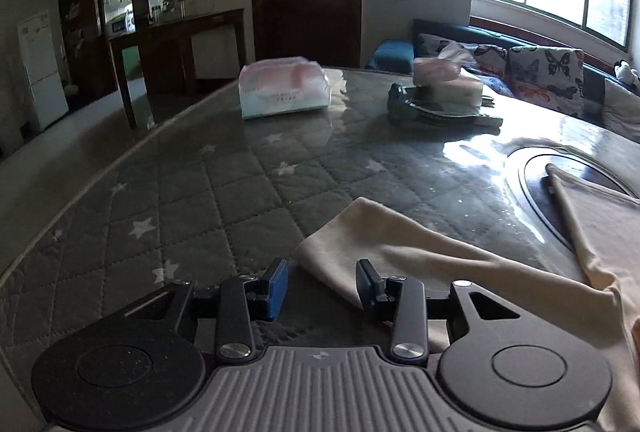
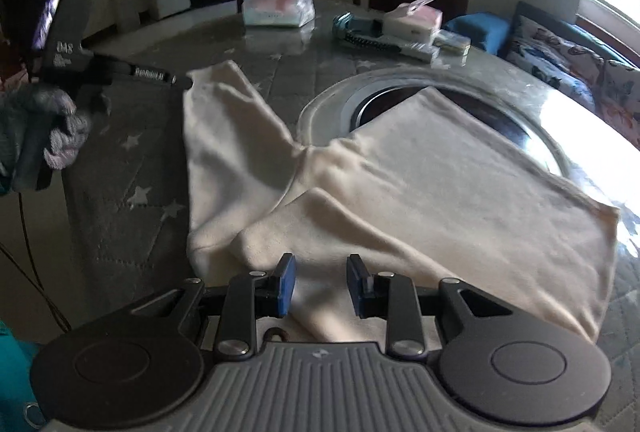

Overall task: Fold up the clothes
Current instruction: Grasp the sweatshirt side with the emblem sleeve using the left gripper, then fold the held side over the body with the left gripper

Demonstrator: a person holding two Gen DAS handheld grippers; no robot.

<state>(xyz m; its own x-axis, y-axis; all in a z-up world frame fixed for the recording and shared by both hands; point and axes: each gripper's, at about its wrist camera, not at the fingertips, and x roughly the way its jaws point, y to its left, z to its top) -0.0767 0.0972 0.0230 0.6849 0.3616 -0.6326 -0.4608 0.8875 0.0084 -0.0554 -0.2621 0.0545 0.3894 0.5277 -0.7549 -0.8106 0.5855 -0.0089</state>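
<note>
Your cream shirt (image 2: 420, 183) lies flat, long side running from you toward the far right, one sleeve (image 2: 224, 135) pointing away. Both tongs (left (image 1: 322, 286), right (image 2: 321, 284)) hang loose, gripping nothing. Tissue packs (image 2: 278, 7) sit far back on the counter (image 2: 132, 167).

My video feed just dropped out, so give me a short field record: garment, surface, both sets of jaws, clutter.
garment: cream garment spread on the table, one sleeve angled out, another fold lying across the near part
surface: quilted grey star-print cover under glossy clear sheet; round inset partly under the garment
left gripper: jaws open, nothing between, by the sleeve end
right gripper: jaws open over the cloth, not pinching
clutter: tissue pack, second tissue box at the far side
</note>
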